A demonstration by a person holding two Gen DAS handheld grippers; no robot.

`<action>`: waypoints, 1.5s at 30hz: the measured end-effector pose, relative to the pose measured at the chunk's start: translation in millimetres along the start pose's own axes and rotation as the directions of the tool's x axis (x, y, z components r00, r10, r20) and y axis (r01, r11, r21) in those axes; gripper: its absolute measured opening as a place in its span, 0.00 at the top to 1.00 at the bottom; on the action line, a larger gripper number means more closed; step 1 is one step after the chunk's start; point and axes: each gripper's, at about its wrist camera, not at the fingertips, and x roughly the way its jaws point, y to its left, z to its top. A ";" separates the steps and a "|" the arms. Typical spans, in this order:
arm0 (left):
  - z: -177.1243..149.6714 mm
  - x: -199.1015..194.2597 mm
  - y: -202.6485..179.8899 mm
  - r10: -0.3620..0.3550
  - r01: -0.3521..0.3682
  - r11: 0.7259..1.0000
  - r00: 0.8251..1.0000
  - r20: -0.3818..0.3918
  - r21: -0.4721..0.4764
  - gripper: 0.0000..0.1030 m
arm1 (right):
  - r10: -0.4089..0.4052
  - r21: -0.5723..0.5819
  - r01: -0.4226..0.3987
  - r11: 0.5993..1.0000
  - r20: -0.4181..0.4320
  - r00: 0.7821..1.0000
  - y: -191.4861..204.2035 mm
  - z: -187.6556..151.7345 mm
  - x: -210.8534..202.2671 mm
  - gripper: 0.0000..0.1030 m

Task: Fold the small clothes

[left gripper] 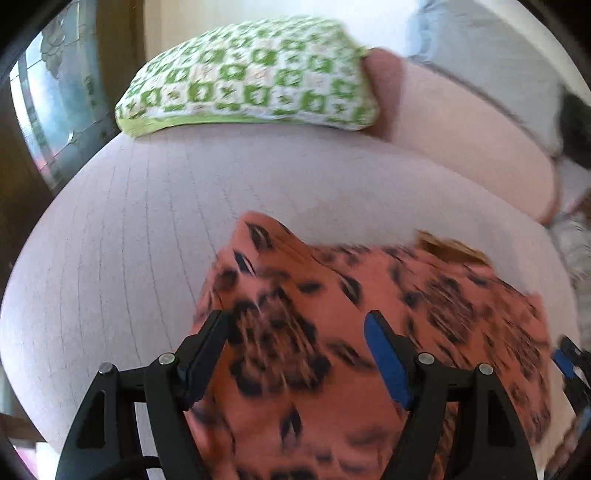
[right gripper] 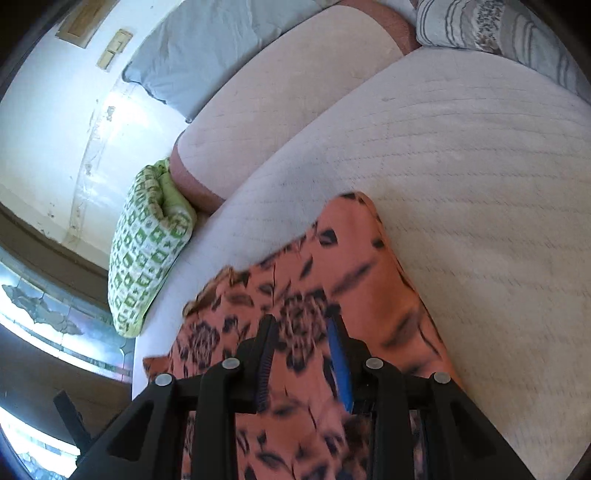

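An orange garment [left gripper: 424,295] with a black flower print lies crumpled on a pale quilted mattress [left gripper: 147,240]. My left gripper [left gripper: 295,328] hovers over its left part, jaws wide open, with cloth beneath them but nothing pinched. At the right edge of this view the right gripper [left gripper: 567,360] shows at the garment's far side. In the right wrist view the garment [right gripper: 354,258] runs from the mattress [right gripper: 480,184] up between the fingers. My right gripper [right gripper: 301,328] is narrowly closed with bunched cloth filling the gap.
A green-and-white patterned pillow [left gripper: 251,77] lies at the mattress's end, also seen as the green pillow [right gripper: 147,251]. A pink bolster cushion [right gripper: 277,99] runs along the far side, with a grey pillow [right gripper: 207,51] and a striped pillow [right gripper: 498,26] behind. The mattress edge drops to the floor [right gripper: 55,321].
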 end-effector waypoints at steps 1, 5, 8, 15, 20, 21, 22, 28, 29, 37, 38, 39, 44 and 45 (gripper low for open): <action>6.5 10.6 -1.1 0.034 -0.034 0.999 0.999 -0.017 0.000 0.25 | -0.002 0.010 0.002 1.000 -0.006 1.000 2.3 7.8 11.1 0.69; 17.4 50.5 -4.9 0.150 -0.149 0.989 0.987 -0.065 0.024 0.23 | -0.033 0.031 0.035 0.999 -0.047 0.998 -1.1 26.2 51.6 0.67; 6.9 65.2 -6.5 0.202 -0.199 0.978 0.977 -0.064 0.057 0.13 | -0.055 0.045 0.060 0.997 -0.119 0.991 -11.9 29.5 76.1 0.54; -4.8 18.9 -3.6 0.176 -0.176 0.983 0.984 0.008 0.046 0.12 | -0.025 -0.056 0.023 0.998 -0.038 0.999 8.2 14.4 33.3 0.49; -33.4 -47.3 -10.4 0.127 -0.142 0.984 0.983 0.129 0.111 0.12 | 0.015 -0.085 -0.014 0.996 0.009 1.000 14.0 -13.1 -10.6 0.45; -42.2 -57.8 -10.5 0.108 -0.127 0.983 0.984 0.141 0.130 0.12 | 0.019 -0.087 -0.018 0.996 0.012 1.000 15.4 -16.4 -14.7 0.45; -52.1 -67.9 -10.6 0.094 -0.117 0.982 0.984 0.152 0.146 0.12 | 0.021 -0.092 -0.019 0.996 0.015 1.000 16.6 -20.8 -18.9 0.45; -88.4 -89.4 -11.7 0.040 -0.066 0.982 0.988 0.148 0.175 0.12 | -0.010 -0.113 0.008 0.994 -0.017 1.000 20.5 -56.9 -33.1 0.45; -95.6 -88.7 -12.2 0.041 -0.066 0.982 0.989 0.140 0.179 0.12 | -0.017 -0.113 0.014 0.994 -0.022 1.000 19.7 -61.3 -34.5 0.45; -112.8 -33.2 -9.4 0.094 -0.085 0.976 0.995 -0.036 0.202 0.10 | -0.154 -0.174 0.135 0.975 -0.103 0.983 23.1 -81.2 -12.3 0.43; -110.8 -33.7 -10.4 0.098 -0.085 0.976 0.994 -0.052 0.201 0.10 | -0.142 -0.182 0.124 0.976 -0.094 0.985 24.9 -82.1 -15.3 0.43; -109.5 -36.6 -11.0 0.096 -0.083 0.978 0.993 -0.062 0.192 0.10 | -0.121 -0.177 0.106 0.979 -0.079 0.989 25.2 -83.0 -20.5 0.43; -103.8 -75.5 -11.5 0.019 -0.022 0.989 1.000 0.022 0.147 0.10 | -0.020 -0.187 0.030 0.982 0.053 0.998 34.2 -84.3 -60.6 0.43; -103.4 -86.5 -13.6 0.006 -0.014 0.989 0.999 0.050 0.150 0.10 | -0.006 -0.198 0.024 0.980 0.091 0.996 36.5 -86.1 -71.5 0.43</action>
